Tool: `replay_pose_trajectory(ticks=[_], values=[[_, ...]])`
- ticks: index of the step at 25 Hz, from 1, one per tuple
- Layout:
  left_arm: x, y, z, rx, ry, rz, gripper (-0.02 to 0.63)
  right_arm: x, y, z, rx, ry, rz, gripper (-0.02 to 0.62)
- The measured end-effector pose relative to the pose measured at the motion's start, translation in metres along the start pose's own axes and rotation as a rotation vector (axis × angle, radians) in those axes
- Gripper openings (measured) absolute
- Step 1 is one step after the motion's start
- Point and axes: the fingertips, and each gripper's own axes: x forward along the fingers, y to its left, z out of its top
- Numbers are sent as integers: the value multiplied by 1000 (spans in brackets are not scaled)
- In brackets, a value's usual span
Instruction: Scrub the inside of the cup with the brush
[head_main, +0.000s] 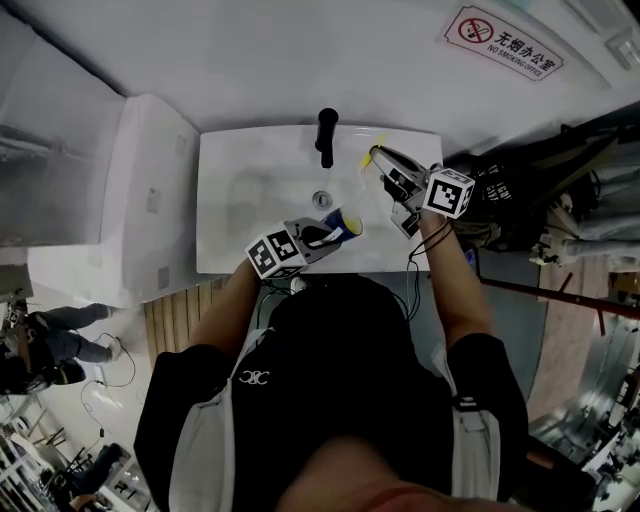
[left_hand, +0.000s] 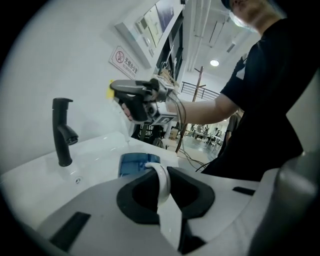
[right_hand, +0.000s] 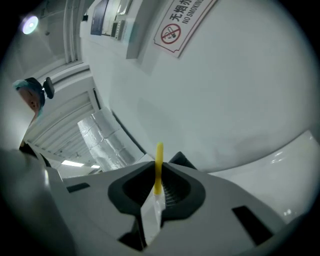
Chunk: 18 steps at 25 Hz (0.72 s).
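White sink (head_main: 228, 205) lies below me. Closest to my body, my left tool (head_main: 322, 236) is clenched on the white handle (left_hand: 163, 181) of the blue cup (head_main: 347, 224). That loop is thin and curved. I judge that once the brush pushes against the inside, the cup could swivel about the pinch or slide out and drop into the basin. The cup sits just past the tool's tips, over the front of the sink, and I cannot tell how far it is tipped. Further out to the right, my right tool (head_main: 390, 170) grips the slim yellow brush (head_main: 370, 153), well apart from the cup. So narrow a stem may twist in the grip, or knock the rim if it comes in crooked. Beyond stand the black tap (head_main: 326, 135) and the white wall.
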Motion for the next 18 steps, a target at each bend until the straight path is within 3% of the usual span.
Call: replay_pose_trajectory(ticks=[4,10,18], values=[[-5,-13,18,-10,-64,-38,53,-9,-40,4,77,-22,-76,46],[-23,2,26,-78,-141,-8,54,-52,-88,-15,270,-92,-135,48],[-33,34,10,-176,-165,70,54,-102,-58,-41,274,-58,-86,46]])
